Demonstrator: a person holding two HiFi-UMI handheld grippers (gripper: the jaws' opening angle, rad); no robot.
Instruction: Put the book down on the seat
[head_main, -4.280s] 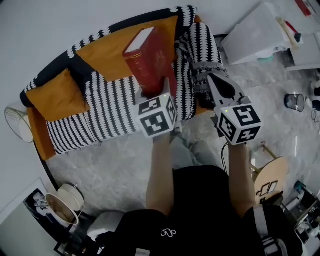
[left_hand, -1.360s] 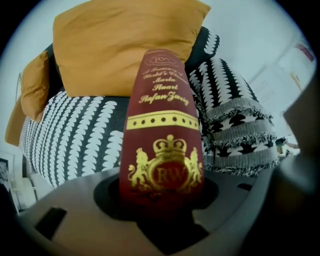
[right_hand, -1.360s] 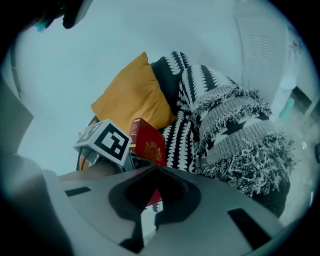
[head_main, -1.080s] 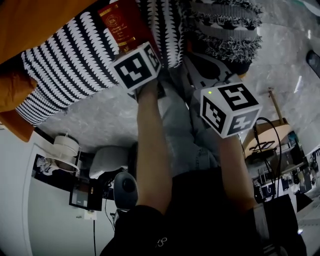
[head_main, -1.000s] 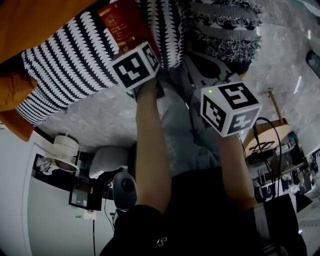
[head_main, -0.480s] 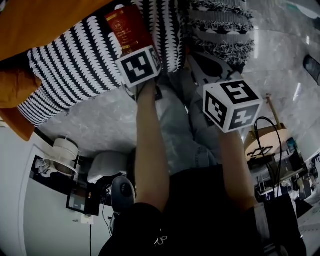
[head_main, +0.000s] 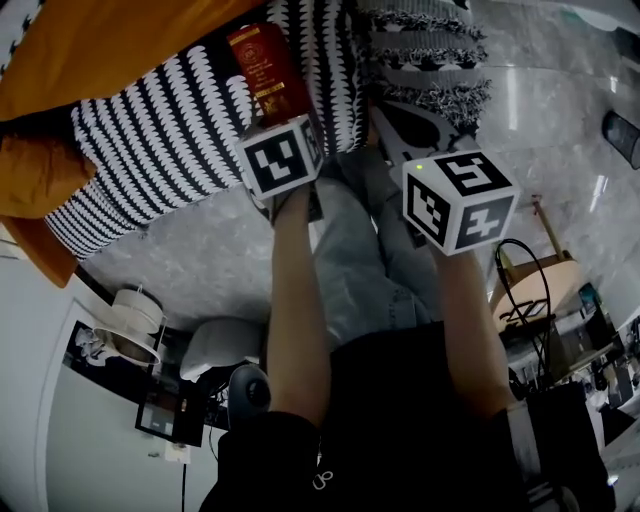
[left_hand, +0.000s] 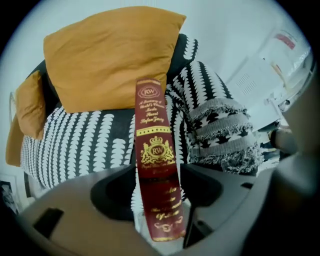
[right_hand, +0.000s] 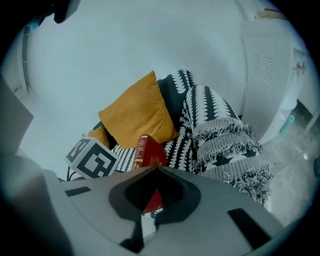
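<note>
The dark red book (head_main: 268, 70) with gold print lies on the black-and-white patterned seat (head_main: 160, 140) of the sofa. Its spine (left_hand: 155, 165) runs between the jaws of my left gripper (left_hand: 157, 172), which are opening. Slivers of seat show on both sides of the spine. In the head view the left gripper (head_main: 275, 115) sits at the book's near end, under its marker cube. My right gripper (head_main: 400, 120) hovers to the right with nothing in it, jaws together. In its own view the right gripper (right_hand: 156, 170) points at the book (right_hand: 148, 152).
A large orange cushion (left_hand: 110, 55) leans on the backrest behind the book; a smaller one (head_main: 35, 170) lies at the left. A fringed patterned throw (head_main: 420, 60) hangs over the sofa's right end. Grey marble floor (head_main: 190, 260) and the person's legs are below.
Some seconds ago the book was held upright above the sofa; now it is down on the seat. Over the last second the left gripper has drawn back slightly, baring more cover.
</note>
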